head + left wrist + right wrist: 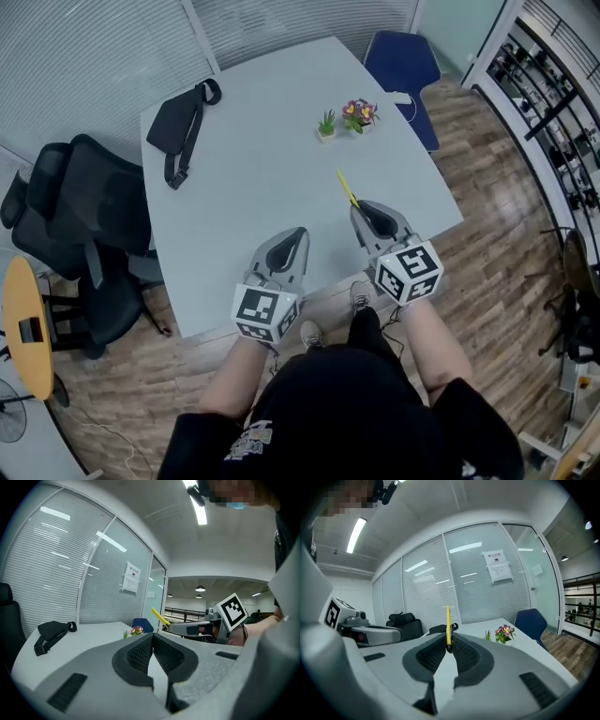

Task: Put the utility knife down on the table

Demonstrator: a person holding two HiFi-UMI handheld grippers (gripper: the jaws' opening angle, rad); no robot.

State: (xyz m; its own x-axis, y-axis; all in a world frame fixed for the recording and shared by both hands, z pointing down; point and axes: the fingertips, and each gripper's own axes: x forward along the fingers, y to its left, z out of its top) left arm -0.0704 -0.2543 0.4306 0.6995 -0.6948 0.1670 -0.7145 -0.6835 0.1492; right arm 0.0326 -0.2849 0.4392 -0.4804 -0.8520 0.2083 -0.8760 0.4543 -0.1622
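The right hand-held gripper (448,648) pinches the yellow utility knife (448,627) by one end; the knife's long axis runs straight out ahead of the jaws, away from the person, and appears angled slightly upward; it hangs over the near right part of the pale desk (272,141), seemingly clear of the surface. The left hand-held gripper (296,234), pressed together on nothing, hovers just beside it to the left; the right is the one placed to lower the knife, free end forward, onto the bare desk beneath it.
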